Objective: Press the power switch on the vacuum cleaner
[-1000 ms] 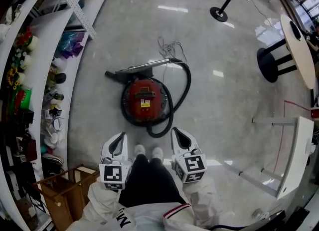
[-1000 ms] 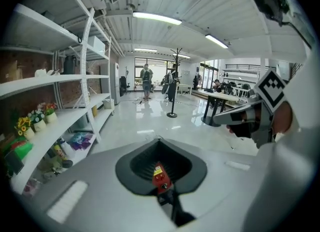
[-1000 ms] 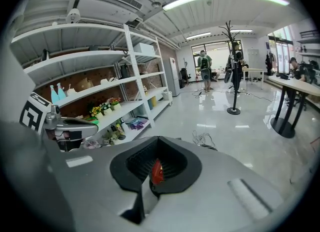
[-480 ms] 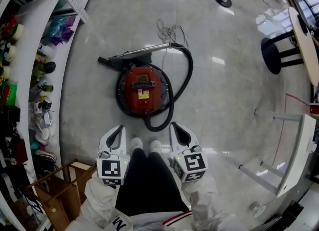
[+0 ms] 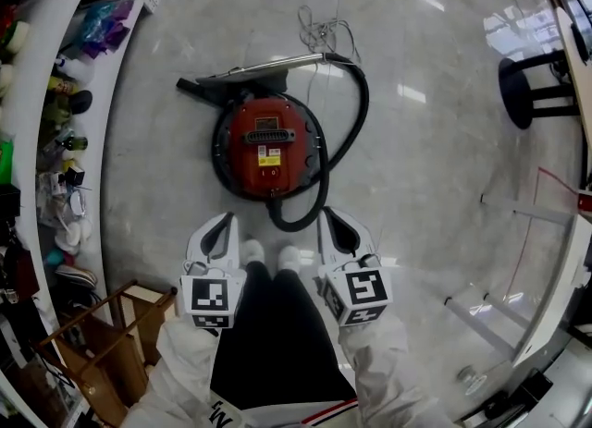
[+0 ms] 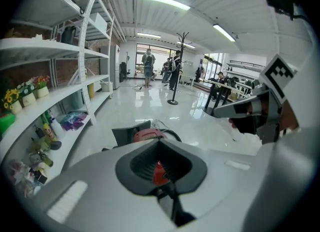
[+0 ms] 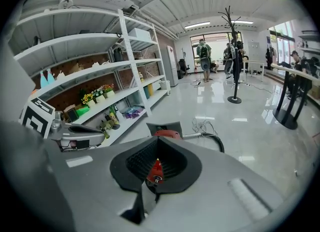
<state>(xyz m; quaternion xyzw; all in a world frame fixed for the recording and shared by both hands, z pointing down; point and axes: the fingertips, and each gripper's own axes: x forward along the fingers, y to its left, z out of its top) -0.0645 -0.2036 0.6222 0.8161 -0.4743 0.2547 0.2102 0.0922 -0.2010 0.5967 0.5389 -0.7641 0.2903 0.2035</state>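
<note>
left gripper [image 5: 222, 228] — jaws together, empty | right gripper [image 5: 335, 225] — likewise | vacuum cleaner [image 5: 268, 144] ahead, untouched

The head view looks steeply down onto the glossy grey floor [image 5: 416, 186], with the round red vacuum cleaner [image 5: 268, 144] fairly near at upper centre. The 2 gripper views sit low and face level across the room. All 3 views share the vacuum cleaner at centre and the white shelving [image 6: 75, 55] at left.
</note>
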